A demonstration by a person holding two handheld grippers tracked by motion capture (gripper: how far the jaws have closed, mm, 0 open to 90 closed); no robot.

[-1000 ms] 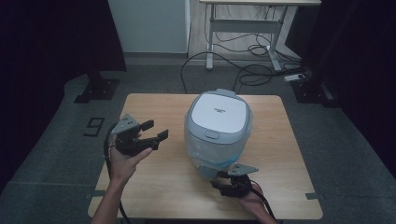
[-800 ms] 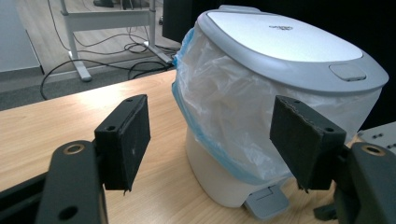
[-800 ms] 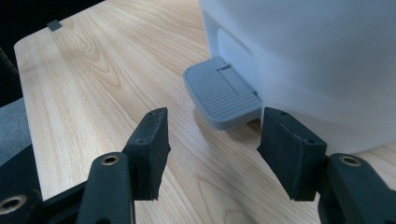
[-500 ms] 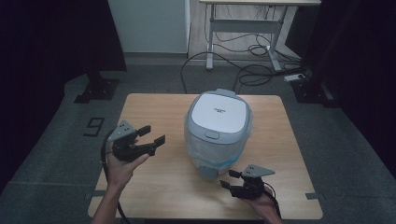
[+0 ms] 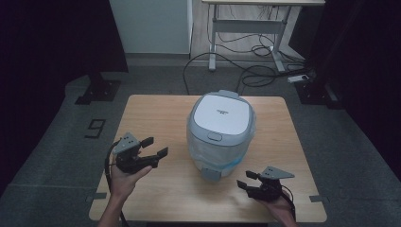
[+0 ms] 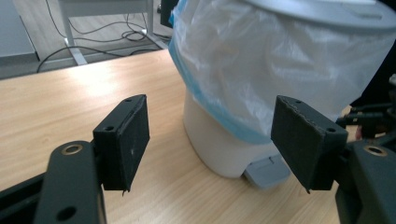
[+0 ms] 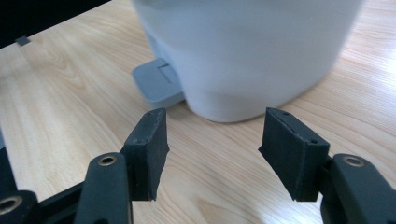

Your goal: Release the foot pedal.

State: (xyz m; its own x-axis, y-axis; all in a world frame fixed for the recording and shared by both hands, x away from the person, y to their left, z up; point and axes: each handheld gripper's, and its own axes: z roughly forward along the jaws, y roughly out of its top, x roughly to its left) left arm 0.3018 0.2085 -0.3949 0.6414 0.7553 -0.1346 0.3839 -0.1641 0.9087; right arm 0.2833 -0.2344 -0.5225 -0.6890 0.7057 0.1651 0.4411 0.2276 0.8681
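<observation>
A white pedal bin (image 5: 220, 127) with a grey lid and a clear liner bag stands mid-table. Its grey pedal (image 5: 211, 173) faces the near edge. My left gripper (image 5: 157, 146) hovers left of the bin, open and empty, jaws aimed at the bin's side. In the left gripper view the bagged bin (image 6: 280, 70) and pedal (image 6: 267, 171) lie beyond the gripper (image 6: 212, 140). My right gripper (image 5: 244, 179) sits low at the front right, open and empty, pointing left toward the pedal. In the right gripper view the gripper (image 7: 212, 149) faces the bin's base (image 7: 247, 51), with the pedal (image 7: 159, 84) to the left.
The wooden table (image 5: 156, 113) has bare surface left of the bin and along the near edge. Beyond it stand a desk frame (image 5: 243, 33) with cables on the floor, and dark stand bases (image 5: 97, 90) at the sides. A "9" mark (image 5: 96, 127) lies on the floor to the left.
My left gripper has sunk a little toward the table. My right gripper has slid to the right along the near edge, away from the pedal.
</observation>
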